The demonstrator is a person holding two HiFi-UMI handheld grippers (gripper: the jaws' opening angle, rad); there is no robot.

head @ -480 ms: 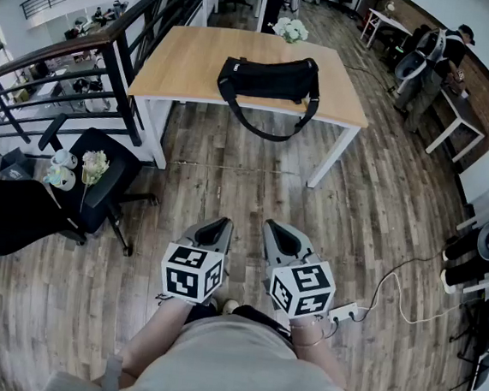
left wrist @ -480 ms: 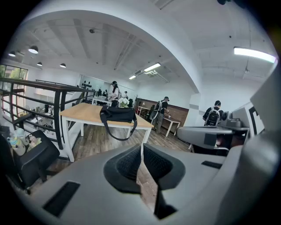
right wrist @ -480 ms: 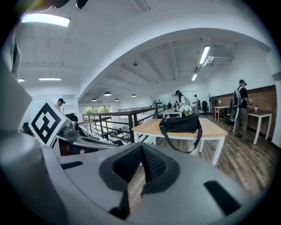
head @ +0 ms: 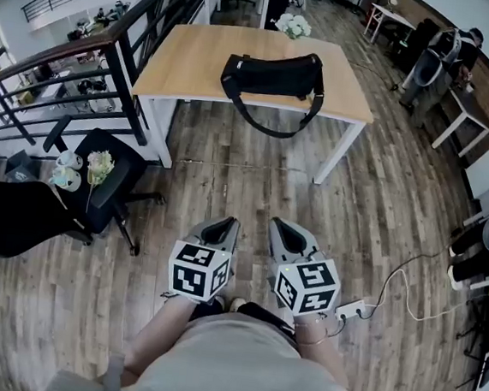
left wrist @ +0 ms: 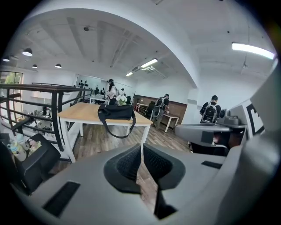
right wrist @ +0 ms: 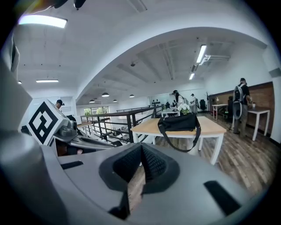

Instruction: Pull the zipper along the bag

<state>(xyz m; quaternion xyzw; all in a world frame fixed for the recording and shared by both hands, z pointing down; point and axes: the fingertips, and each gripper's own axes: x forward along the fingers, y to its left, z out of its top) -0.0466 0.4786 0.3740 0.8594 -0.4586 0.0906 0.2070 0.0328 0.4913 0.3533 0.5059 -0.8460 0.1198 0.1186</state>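
A plank floor [head: 228,189] stretches ahead of both sets of jaws, and a light wooden table [head: 188,65] on white legs stands well beyond them. A dark railing [head: 111,57] runs off to the left of the jaws. A black chair [head: 100,176] sits on the floor to the left of the left gripper's jaws and a little ahead of them.

The black bag [head: 269,74] lies lengthwise across the table top, straight ahead of the jaws and well apart from them. Its strap [head: 279,127] droops in a loop over the table's near edge. A bunch of white flowers [head: 293,26] stands at the table's far edge, behind the bag.

Nearer, the person holds the left gripper [head: 222,224] and the right gripper [head: 286,229] side by side in front of the body, both tipped slightly down toward the floor.

In the left gripper view the two ribbed pads meet at their tips. The jaws are drawn together with nothing between them, and only floorboards show through the sliver below. The right gripper view shows the same, with pads pressed tip to tip and gripping nothing. Neither gripper touches the bag or the table.

A white power strip [head: 350,310] lies on the floor just to the right of the right gripper.
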